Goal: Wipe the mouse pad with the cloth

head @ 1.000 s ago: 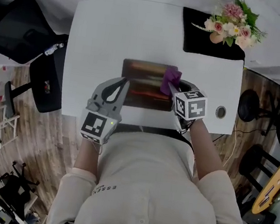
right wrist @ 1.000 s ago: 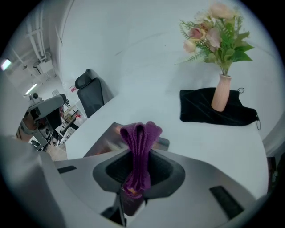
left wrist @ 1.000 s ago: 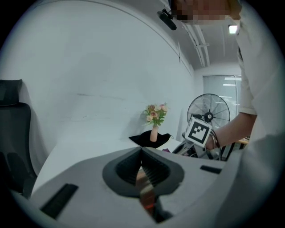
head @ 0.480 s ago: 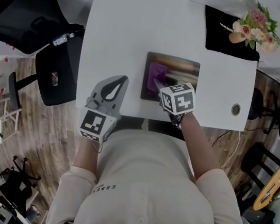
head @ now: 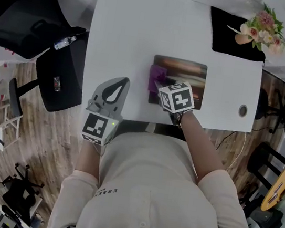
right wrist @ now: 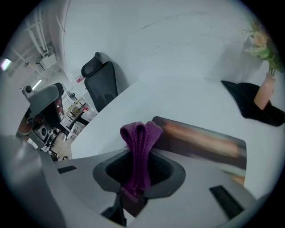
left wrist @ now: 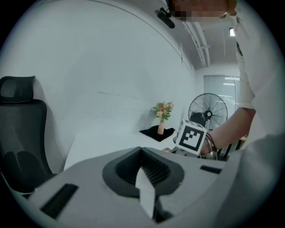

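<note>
A dark brown mouse pad (head: 185,77) lies on the white table (head: 128,29), its near left part under my right gripper. A folded purple cloth (head: 156,78) is pinched in my right gripper (head: 159,89) and rests at the pad's left edge. In the right gripper view the cloth (right wrist: 140,151) stands up between the shut jaws, with the pad (right wrist: 200,140) stretching away to the right. My left gripper (head: 115,92) hovers at the table's near edge, left of the pad, jaws together and empty. In the left gripper view the left gripper (left wrist: 141,171) points over the bare tabletop.
A black cloth (head: 234,31) with a vase of flowers (head: 261,27) sits at the table's far right corner. A round cable hole (head: 243,110) is at the right edge. A black office chair (head: 24,16) stands left of the table.
My right gripper has dragged the purple cloth from the pad's right side across to its left edge. The head view has shifted too. The left gripper has stayed put.
</note>
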A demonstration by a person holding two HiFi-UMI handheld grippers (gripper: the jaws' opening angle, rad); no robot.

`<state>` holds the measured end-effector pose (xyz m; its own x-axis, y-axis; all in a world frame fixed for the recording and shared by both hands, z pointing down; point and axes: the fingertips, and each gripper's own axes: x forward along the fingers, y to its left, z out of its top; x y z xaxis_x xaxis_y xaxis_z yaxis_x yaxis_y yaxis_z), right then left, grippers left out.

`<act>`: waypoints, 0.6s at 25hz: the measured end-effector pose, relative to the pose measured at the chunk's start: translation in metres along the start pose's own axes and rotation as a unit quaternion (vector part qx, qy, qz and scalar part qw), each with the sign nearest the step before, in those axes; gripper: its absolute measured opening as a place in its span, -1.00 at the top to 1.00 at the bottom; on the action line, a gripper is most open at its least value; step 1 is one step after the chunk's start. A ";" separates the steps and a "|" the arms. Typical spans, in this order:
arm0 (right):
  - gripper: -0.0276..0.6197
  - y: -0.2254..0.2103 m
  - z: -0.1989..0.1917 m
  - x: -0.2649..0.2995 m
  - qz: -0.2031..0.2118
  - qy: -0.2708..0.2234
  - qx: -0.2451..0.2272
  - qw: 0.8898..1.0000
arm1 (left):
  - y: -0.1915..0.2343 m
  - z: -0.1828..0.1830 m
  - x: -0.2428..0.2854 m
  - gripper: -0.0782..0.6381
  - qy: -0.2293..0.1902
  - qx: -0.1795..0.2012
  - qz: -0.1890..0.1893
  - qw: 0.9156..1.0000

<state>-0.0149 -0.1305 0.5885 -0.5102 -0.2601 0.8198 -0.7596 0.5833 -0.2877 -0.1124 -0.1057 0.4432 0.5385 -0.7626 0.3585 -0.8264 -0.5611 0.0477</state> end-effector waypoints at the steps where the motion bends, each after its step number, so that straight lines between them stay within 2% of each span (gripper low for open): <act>1: 0.63 -0.001 -0.001 0.000 0.001 0.000 0.003 1.000 | 0.000 0.000 0.001 0.78 0.000 -0.001 0.001 1.000; 15: 0.63 -0.041 -0.025 -0.025 0.007 0.003 0.020 1.000 | -0.031 0.015 0.034 0.78 -0.002 -0.003 -0.006 1.000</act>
<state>0.0393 -0.1290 0.5917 -0.5195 -0.2474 0.8179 -0.7676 0.5556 -0.3194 -0.0654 -0.1191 0.4396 0.5487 -0.7573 0.3542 -0.8210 -0.5680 0.0576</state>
